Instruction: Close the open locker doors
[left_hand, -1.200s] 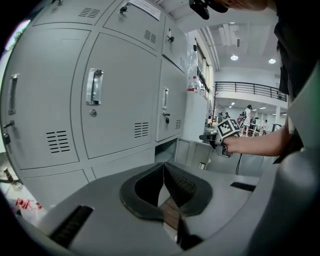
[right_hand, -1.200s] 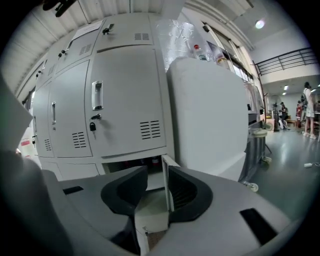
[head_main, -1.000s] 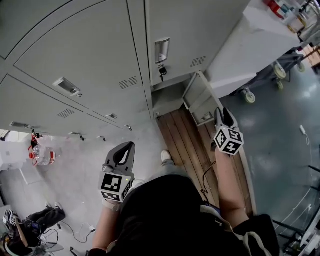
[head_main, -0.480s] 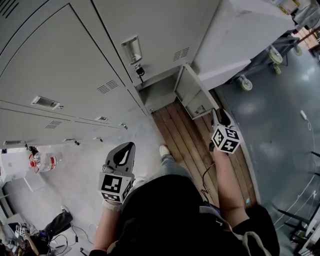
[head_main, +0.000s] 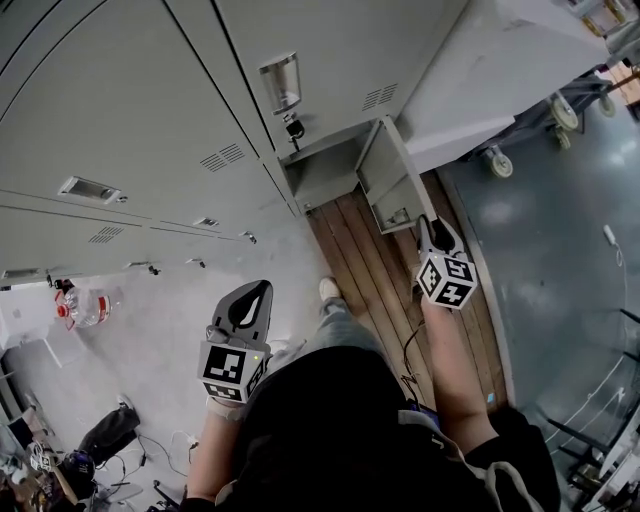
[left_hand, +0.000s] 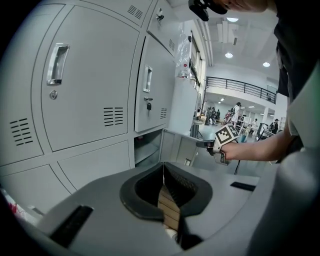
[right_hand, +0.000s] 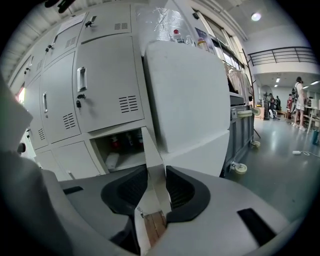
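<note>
- The open locker door (head_main: 388, 178) stood out from the bottom row of the grey locker bank (head_main: 130, 110), hinged on its right. It was swung far out over the wooden floor strip (head_main: 365, 275).
- Its free edge pointed toward the person, and its lower outer corner sat right at the tips of the right gripper (head_main: 432, 224).
- In the right gripper view, the door's (right_hand: 152, 155) thin edge ran up between the two pads of the right gripper (right_hand: 156, 172). The jaws had just been closing and sat pinched on that edge, about half open.
- The left gripper (head_main: 258, 292) hung low over the pale floor, well apart from the door and to the left of the person's shoe (head_main: 328, 288).
- In its own view, the jaw tips of the left gripper (left_hand: 163, 166) met with nothing between them.
- The open compartment (head_main: 320, 180) lay just left of the door, with clear space between the door face and the compartment front.
- A white cabinet on castors (head_main: 480, 90) stood close behind the door on its right, leaving only a narrow wedge there.
- The rest of the locker doors lay flush and shut.
- Open grey floor (head_main: 560, 260) spread to the right of the wooden strip.
- A water bottle (head_main: 85, 308) lay far off to the left.
</note>
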